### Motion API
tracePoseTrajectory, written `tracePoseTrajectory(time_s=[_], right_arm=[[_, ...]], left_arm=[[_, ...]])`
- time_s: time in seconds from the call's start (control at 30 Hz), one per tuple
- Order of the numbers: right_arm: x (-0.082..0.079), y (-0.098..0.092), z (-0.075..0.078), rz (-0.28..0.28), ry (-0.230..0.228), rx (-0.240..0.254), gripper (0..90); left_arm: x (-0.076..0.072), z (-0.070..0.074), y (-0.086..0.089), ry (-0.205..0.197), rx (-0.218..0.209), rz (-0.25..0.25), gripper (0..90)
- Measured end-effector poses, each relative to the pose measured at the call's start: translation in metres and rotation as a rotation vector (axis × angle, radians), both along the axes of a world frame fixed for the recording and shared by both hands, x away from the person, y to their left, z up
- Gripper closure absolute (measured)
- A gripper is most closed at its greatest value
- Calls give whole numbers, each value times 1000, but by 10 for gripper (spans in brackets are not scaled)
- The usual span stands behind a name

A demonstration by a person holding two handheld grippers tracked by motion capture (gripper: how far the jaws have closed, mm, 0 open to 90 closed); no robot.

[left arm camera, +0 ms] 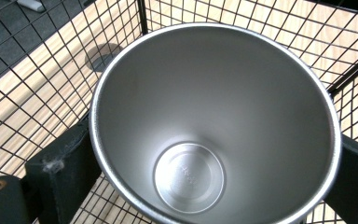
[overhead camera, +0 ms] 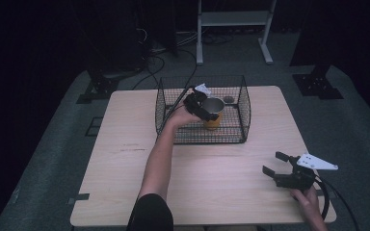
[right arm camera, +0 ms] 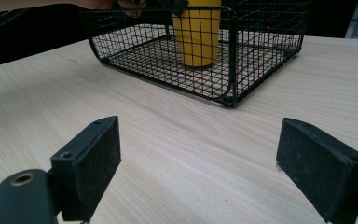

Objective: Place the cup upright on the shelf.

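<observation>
1. Nearest the person, the right gripper [overhead camera: 275,163] is resting low over the near right part of the wooden table [overhead camera: 207,168], held by the right hand [overhead camera: 308,199]. Its two black jaws are standing wide apart with nothing between them, so it appears to be simply waiting while the other hand is working.

2. Farther along, the person's left forearm [overhead camera: 159,154] is stretching forward across the table toward the middle, because the work is going on in the basket beyond.

3. At the far centre of the table, a black wire basket [overhead camera: 243,113] is sitting with its open top facing up, which is letting the hand reach in from above.

4. Inside the basket, a yellow cup [overhead camera: 213,114] with a bare steel inside is standing upright on the basket's mesh floor; from the right gripper view its yellow wall [right arm camera: 196,32] is showing through the mesh.

5. The left gripper [overhead camera: 201,109] is hanging over the cup's mouth, pointing down into it. In the left gripper view its jaws are flanking the rim [left arm camera: 328,107], one on each side, and are looking slightly clear of it rather than pinching. My reading is that the cup is being let go there, in its resting place.
</observation>
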State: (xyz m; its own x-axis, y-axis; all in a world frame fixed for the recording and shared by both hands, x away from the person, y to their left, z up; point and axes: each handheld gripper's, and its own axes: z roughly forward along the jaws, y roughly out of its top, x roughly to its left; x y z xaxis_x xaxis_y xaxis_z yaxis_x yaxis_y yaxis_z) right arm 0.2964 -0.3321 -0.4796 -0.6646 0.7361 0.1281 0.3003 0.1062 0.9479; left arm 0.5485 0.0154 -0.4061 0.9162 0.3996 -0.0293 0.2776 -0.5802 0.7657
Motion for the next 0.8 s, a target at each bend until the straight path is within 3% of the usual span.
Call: tracePoseTrajectory(time_s=[0.6, 0.8], right_arm=[[-1, 2, 0, -3, -6, -12, 127], [-1, 2, 0, -5, -7, -19, 127]], left_arm=[[-6, 20, 9, -54, -50, 23, 24], [-12, 31, 12, -79, -66, 7, 24]])
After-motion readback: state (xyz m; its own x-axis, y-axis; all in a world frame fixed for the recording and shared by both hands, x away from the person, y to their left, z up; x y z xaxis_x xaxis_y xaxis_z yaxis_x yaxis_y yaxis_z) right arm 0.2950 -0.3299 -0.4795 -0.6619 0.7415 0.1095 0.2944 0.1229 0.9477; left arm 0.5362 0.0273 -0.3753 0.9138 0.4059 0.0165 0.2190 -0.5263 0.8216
